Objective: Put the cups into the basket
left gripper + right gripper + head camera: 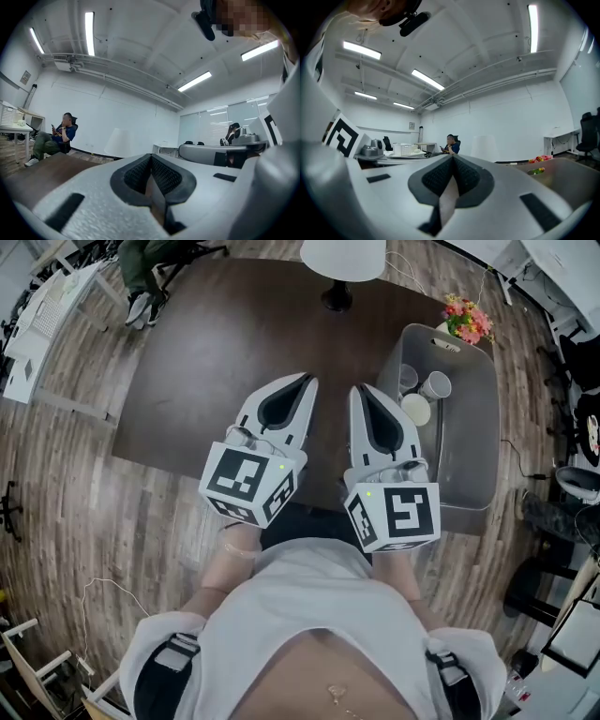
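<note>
Three cups (416,410) are seen inside the basket (469,456), grouped in its far left part, close to one another. Their round mouths are turned upward, so their long axes run roughly up and down; whether any of them leans cannot be told. The basket is a grey, box-shaped tub set at the right-hand edge of the worktop (206,352), with its long axis running away from the person. A bunch of bright flowers (466,320) is seen at its far end. The left hand-held gripper (302,381) and the right hand-held gripper (364,390) are held level, side by side over the near edge of the worktop, both pointed away from the body, the right one just beside the basket's left wall. The jaws of each are closed together, with nothing caught between the dark ribbed pads. The worktop is a dark brown wooden surface, bare apart from the basket and a white-shaded lamp (342,257) at its far side. The room is floored with grey-brown planks (84,484) and closed in by white walls under a white ceiling, which is lit by long strip lights (89,33). A seated person (61,136) is seen beyond the far left corner of the worktop.
</note>
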Action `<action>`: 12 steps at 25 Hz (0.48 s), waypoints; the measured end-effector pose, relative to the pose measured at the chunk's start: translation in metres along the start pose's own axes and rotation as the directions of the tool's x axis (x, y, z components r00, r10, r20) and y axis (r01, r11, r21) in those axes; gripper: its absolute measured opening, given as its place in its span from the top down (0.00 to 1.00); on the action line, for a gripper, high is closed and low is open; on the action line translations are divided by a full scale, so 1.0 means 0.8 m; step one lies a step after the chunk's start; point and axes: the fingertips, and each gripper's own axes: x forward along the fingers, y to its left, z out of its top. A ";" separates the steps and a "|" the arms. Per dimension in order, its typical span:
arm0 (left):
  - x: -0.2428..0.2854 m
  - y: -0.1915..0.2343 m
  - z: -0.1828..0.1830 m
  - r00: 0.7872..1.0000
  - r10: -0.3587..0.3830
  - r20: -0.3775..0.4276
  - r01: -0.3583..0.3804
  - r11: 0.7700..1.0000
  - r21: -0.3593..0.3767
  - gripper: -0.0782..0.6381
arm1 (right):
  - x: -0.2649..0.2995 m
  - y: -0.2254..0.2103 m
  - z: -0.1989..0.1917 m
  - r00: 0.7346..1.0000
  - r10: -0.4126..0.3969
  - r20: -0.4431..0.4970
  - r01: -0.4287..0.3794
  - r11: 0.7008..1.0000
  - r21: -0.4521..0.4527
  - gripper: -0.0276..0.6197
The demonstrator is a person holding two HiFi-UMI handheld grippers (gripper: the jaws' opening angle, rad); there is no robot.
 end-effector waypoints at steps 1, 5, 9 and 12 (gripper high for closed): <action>0.000 -0.001 0.000 1.000 -0.007 0.000 0.007 1.000 -0.001 0.87 | -0.001 0.000 0.000 1.000 -0.005 0.000 0.005 1.000 0.003 0.94; 0.002 -0.002 -0.002 1.000 -0.019 -0.004 0.019 1.000 -0.008 0.87 | -0.003 -0.002 0.002 1.000 -0.017 0.003 0.017 1.000 -0.003 0.94; 0.004 -0.004 -0.003 1.000 -0.018 -0.003 0.018 1.000 -0.010 0.87 | -0.006 -0.003 0.002 1.000 -0.022 -0.002 0.022 1.000 -0.006 0.94; 0.004 -0.005 -0.006 1.000 -0.016 -0.004 0.016 1.000 -0.013 0.87 | -0.007 -0.006 -0.001 1.000 -0.031 -0.005 0.031 0.999 -0.014 0.94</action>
